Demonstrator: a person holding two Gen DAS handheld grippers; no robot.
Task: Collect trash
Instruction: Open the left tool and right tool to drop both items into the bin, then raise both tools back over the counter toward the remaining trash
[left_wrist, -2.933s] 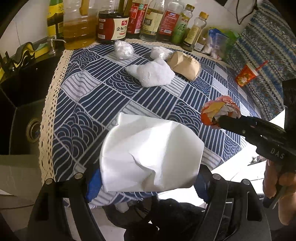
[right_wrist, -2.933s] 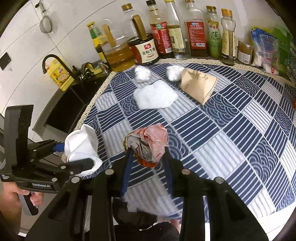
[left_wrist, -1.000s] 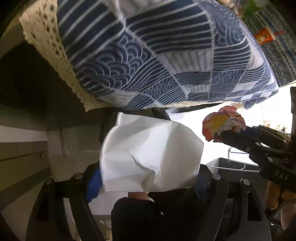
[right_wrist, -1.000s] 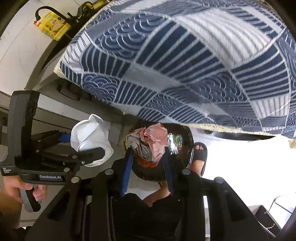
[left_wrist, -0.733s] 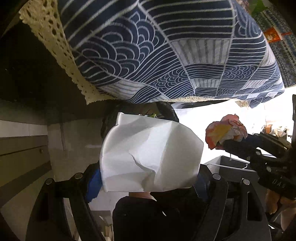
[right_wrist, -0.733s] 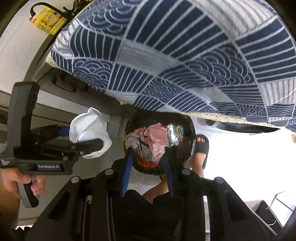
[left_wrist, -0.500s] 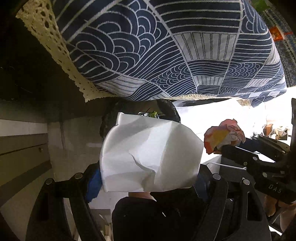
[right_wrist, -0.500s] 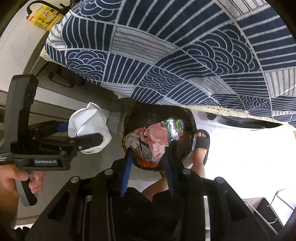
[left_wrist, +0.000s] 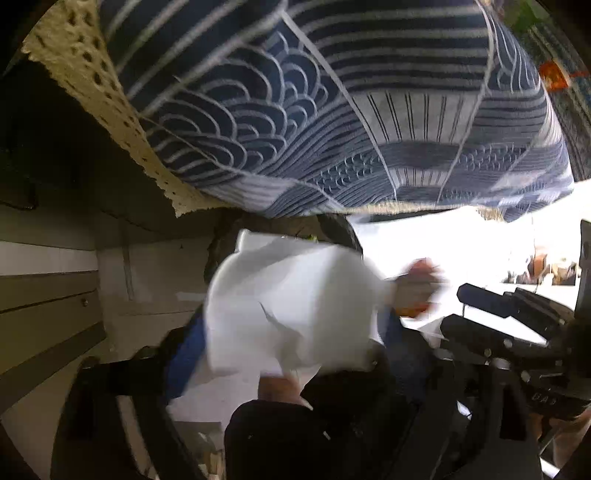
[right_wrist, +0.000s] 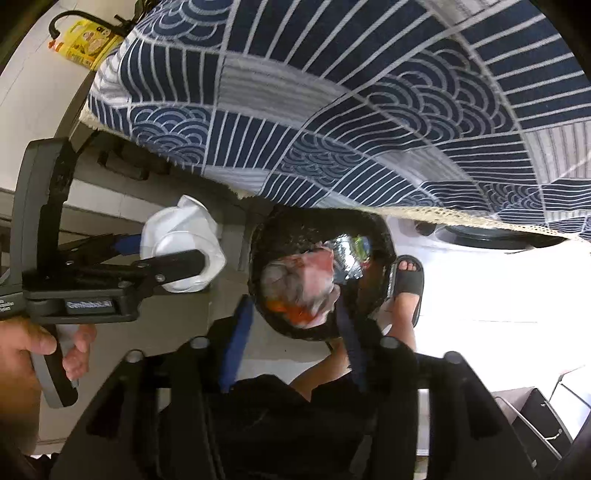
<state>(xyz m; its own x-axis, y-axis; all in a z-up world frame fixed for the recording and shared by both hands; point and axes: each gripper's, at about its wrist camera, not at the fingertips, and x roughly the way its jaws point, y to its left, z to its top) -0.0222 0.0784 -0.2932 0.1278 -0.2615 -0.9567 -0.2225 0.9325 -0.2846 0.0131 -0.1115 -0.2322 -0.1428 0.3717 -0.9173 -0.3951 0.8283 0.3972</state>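
Observation:
The crumpled white paper (left_wrist: 291, 306) lies blurred between the blue pads of my left gripper (left_wrist: 290, 332), whose jaws are opening and no longer press on it. From the right wrist view the paper (right_wrist: 181, 251) sits in the left gripper (right_wrist: 162, 251), left of the bin. My right gripper (right_wrist: 291, 317) is also opening. The red-orange wrapper (right_wrist: 299, 284) is blurred and free of the pads, over the mouth of the black-lined bin (right_wrist: 266, 229). The left wrist view shows the wrapper (left_wrist: 417, 291) just off the right gripper (left_wrist: 458, 308), and the bin's rim (left_wrist: 332, 225) peeks out behind the paper.
The blue wave-pattern tablecloth (right_wrist: 369, 110) with its lace edge overhangs the bin from above. A foot in a dark sandal (right_wrist: 406, 284) stands right of the bin. A hand (right_wrist: 22, 343) holds the left gripper's handle. Pale floor lies to the right.
Both grippers' jaws have spread apart. The wrapper has come loose from the right pads and drops toward the bin. The white paper has shifted and blurred in the left jaws.

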